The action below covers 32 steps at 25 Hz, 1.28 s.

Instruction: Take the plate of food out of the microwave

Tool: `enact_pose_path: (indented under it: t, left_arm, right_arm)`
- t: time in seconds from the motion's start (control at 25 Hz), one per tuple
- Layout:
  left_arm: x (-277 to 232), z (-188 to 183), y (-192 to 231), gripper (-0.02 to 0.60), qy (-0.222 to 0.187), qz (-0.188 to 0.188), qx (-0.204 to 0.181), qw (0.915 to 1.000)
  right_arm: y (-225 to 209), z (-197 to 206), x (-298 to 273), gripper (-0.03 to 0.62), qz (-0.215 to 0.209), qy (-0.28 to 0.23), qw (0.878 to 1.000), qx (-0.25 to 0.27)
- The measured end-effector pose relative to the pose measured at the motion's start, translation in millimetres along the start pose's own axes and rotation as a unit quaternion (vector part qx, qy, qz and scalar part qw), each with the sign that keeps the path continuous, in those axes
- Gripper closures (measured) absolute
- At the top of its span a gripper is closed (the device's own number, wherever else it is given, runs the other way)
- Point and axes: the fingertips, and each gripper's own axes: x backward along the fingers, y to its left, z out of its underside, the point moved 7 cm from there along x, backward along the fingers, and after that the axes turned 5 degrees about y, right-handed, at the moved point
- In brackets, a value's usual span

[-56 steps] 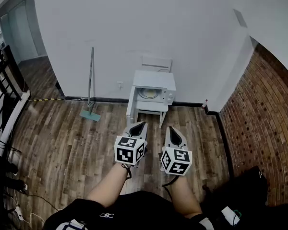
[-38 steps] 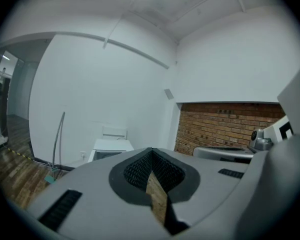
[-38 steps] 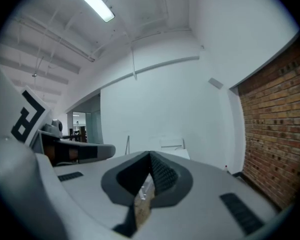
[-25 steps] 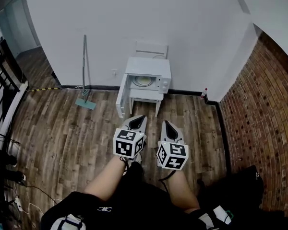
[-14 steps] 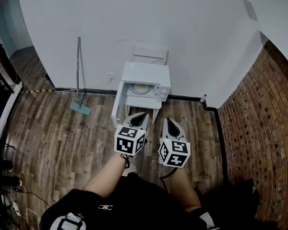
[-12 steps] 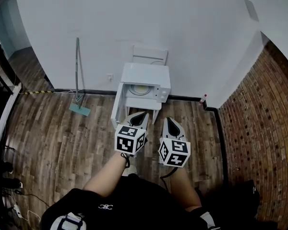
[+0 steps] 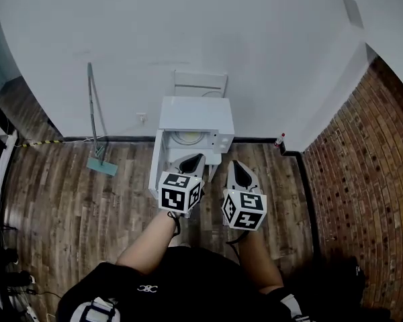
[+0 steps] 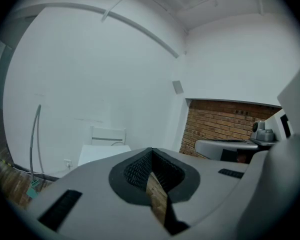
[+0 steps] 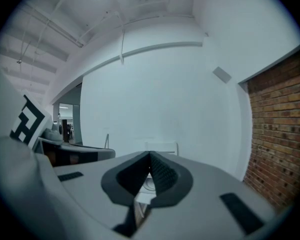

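Ahead, the white microwave (image 7: 196, 116) stands against the white wall, its door (image 7: 156, 168) swung open to the left. Wood floor (image 7: 67, 206) spreads on both sides, with a brick wall (image 7: 363, 166) well to the right. The plate (image 7: 186, 137) lies inside, partly hidden, its food too small to make out. The left gripper (image 7: 198, 157) and right gripper (image 7: 232, 162) are held side by side, pointing at the microwave. Each has its jaws together on nothing.

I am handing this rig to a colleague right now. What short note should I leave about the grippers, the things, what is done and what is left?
Left gripper: shut, empty.
Right gripper: shut, empty.
Both are held in front of the microwave, not yet inside.
The microwave stands by the wall, its door open to the left. The plate is inside.
Done: door open.
Left: open the jaws, reach in, grip the plate, bring it out.
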Motion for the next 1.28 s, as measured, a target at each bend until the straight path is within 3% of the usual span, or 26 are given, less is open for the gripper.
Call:
enact_pose_path:
  t: [0.44, 0.6, 0.92, 1.12, 1.28]
  left_arm:
    - [-55.7, 4.1, 45.2, 0.586, 0.033, -0.020, 0.020, 0.9991]
    - [-84.8, -5.0, 67.0, 0.586, 0.034, -0.047, 0.029, 0.9979]
    - [-138.1, -16.7, 100.1, 0.586, 0.027, -0.116, 0.096, 0.9883]
    - [-165.6, 8.5, 118.1, 0.586, 0.030, -0.151, 0.170, 0.9733]
    - [-180.8, 46.6, 131.7, 0.584, 0.032, -0.194, 0.267, 0.9434]
  right_arm:
    - [-7.2, 7.5, -79.1, 0.582, -0.037, 0.031, 0.999, -0.004]
    - [-16.2, -2.7, -127.2, 0.582, -0.065, 0.036, 0.997, 0.009]
    - [-46.2, -36.8, -218.5, 0.582, -0.140, 0.052, 0.988, 0.040]
    - [-55.3, -23.5, -260.8, 0.582, -0.185, 0.087, 0.977, 0.060]
    - [-61.3, -17.2, -283.2, 0.582, -0.224, 0.109, 0.964, 0.095]
